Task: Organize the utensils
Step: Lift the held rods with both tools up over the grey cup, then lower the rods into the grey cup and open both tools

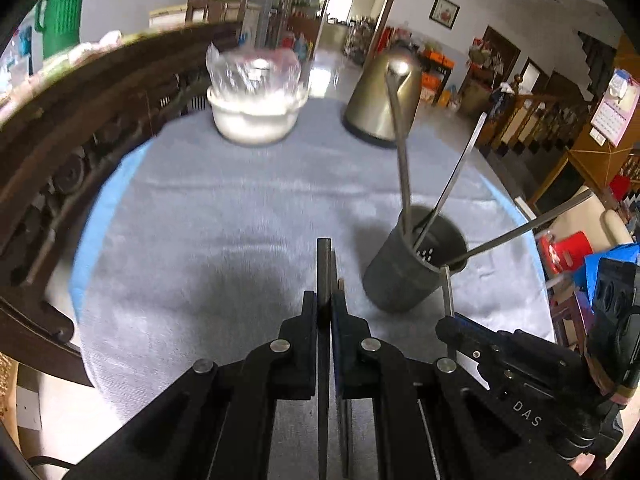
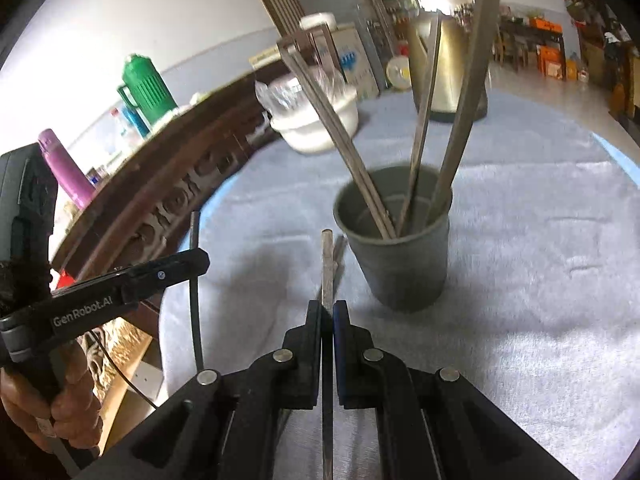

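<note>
While each claw is clamped on a thin utensil, the job is to drop both into the cup without knocking it. The left claw is shut tight on a dark stick; the right claw is shut on a paler metal stick. Both sticks look like chopsticks, though their far ends are too short in view to be sure.

The cup stands on the towel-covered table, just ahead of both claws, to the right of the left one. It already holds several long metal pieces that lean outward in different directions and cross the mouth. My advice is to bring one claw in at a time, tip the stick steeply, aim for the free side of the mouth, and let go only once the tip is well inside.

The leaning handles are the main obstacle; a nudge could tip the light cup. Beyond it stand a kettle and a white bowl with a plastic bag in it, well clear. A dark wooden rail borders the table's left side.
</note>
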The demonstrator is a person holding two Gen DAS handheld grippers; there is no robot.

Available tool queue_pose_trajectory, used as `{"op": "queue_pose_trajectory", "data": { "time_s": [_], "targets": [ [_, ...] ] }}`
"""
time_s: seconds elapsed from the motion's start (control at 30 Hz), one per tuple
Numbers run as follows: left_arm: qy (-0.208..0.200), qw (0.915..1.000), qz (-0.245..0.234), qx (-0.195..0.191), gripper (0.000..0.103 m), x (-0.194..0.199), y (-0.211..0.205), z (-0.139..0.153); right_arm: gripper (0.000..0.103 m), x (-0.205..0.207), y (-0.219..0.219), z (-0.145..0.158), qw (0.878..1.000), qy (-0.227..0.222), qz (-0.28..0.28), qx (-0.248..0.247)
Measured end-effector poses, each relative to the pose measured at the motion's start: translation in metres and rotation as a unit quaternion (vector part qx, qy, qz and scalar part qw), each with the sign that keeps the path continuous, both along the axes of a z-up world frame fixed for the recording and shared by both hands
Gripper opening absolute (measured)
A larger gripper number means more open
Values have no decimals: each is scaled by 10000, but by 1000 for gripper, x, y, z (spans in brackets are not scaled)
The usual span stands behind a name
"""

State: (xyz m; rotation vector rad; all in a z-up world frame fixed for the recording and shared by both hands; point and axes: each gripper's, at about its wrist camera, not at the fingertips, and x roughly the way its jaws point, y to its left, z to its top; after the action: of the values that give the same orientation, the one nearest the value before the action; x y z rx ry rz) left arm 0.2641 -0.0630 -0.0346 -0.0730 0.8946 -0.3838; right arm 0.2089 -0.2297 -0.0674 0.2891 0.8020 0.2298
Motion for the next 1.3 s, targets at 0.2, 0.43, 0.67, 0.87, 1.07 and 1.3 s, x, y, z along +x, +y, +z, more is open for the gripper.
{"op": "queue_pose_trajectory", "data": {
  "time_s": [0.2,0.43,0.67,0.87,1.07,1.3],
  "targets": [
    [-457,9988,58,188,6,-17,-3,24,6,-10,-4,14,9990,-379,-73,217],
    [-817,9959,55,373,6,-31,-11,37,6,-26,-11,27,9967,-717,-131,356],
    [-980,9938,102,518,6,-36,-16,42,6,-39,-17,37,9935,-1012,-141,501],
    [-1090,9924,105,562,6,-40,-20,49,6,-43,-21,51,9898,-1307,-134,559],
    [-1253,9905,115,561,6,-41,-22,60,6,-45,-25,69,9847,-1630,-123,604],
    [-1356,9893,64,543,6,-44,-25,69,6,-48,-29,85,9785,-1949,-63,664]
  ]
}}
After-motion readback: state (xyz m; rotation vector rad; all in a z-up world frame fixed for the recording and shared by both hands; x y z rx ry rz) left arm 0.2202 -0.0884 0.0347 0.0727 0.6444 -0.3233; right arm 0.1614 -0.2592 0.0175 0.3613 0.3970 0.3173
